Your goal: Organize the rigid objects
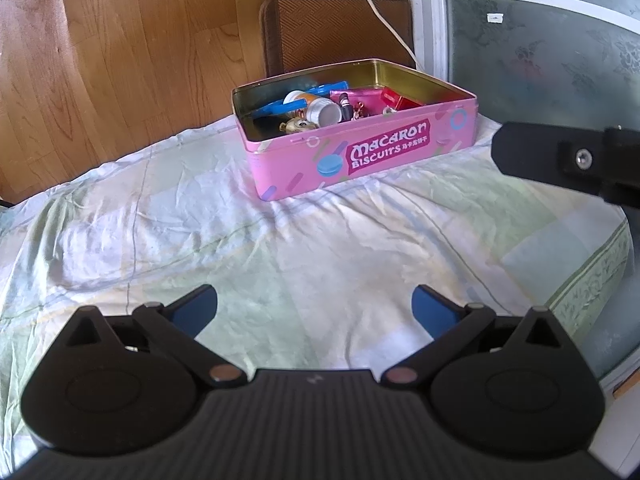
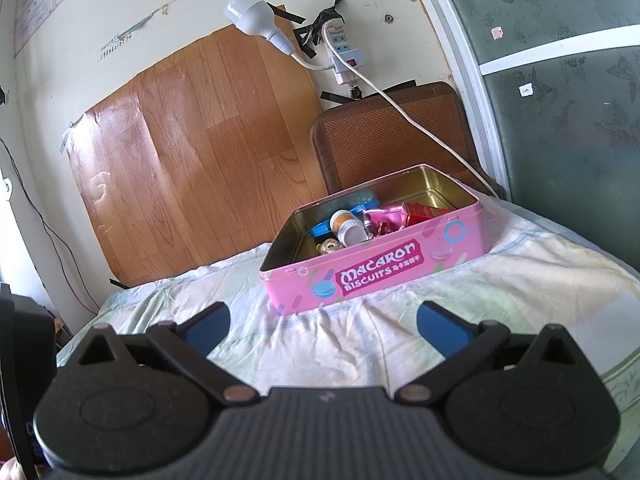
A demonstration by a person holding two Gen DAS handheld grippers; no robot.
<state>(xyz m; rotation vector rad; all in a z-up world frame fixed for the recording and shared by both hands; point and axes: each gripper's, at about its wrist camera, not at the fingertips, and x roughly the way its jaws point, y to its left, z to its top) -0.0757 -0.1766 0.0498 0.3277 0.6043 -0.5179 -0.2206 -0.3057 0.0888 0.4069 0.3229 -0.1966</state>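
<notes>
Trinkets (image 1: 352, 109) half-hidden in tin (image 1: 360, 156)

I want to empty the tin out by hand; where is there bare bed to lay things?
Bare sheet lies between the pink tin and both open grippers, and left of the tin toward the wood panel. Inside the tin is crowded.

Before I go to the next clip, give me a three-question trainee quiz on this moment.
1. True or false: the pink biscuit tin has its lid on.
2. Which holds an item now? A) left gripper B) right gripper C) neither
3. Fill in: the white bottle lies inside the ____.

Key: 1 false, the tin is open. 2 C, both sets of fingers are spread over the bedsheet. 3 tin.
</notes>
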